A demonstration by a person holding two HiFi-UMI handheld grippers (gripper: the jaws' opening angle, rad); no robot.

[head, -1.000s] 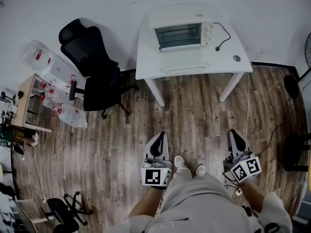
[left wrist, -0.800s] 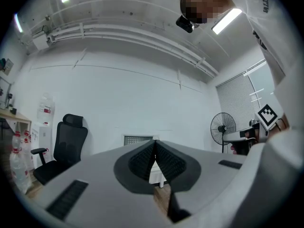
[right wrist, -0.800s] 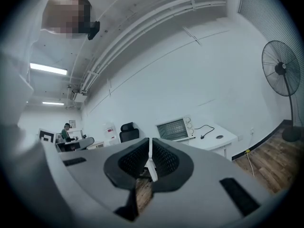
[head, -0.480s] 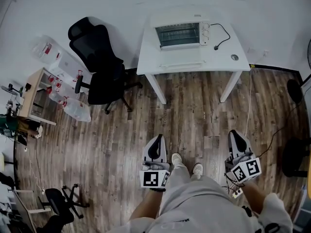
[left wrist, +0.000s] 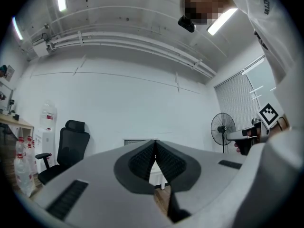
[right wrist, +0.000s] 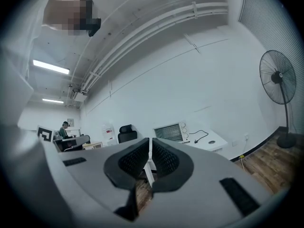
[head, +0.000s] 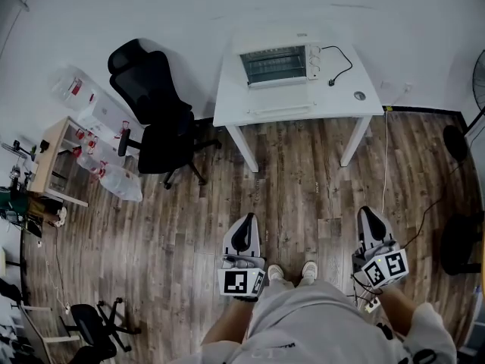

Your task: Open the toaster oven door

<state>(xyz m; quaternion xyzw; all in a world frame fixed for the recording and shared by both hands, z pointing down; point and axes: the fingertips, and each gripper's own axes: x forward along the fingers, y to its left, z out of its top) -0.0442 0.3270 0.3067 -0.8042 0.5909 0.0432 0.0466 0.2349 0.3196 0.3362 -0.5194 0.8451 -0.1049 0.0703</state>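
The white toaster oven, its glass door shut, stands on a white table against the far wall. It also shows in the right gripper view as a small box, the toaster oven, and only its edge peeks past the jaws in the left gripper view. My left gripper and right gripper are held low in front of my body, far from the table and over the wood floor. Both point level toward the table. Each has its jaws shut with nothing between them, as seen at the left gripper and right gripper.
A black office chair stands left of the table. A wooden side stand with bottles and plastic bags is at the far left. A black cord and a small round object lie on the table. A floor fan stands right.
The whole room has shifted in the head view: the table and oven look a little smaller and the feet have drawn back under my body. Both grippers keep their jaws shut.
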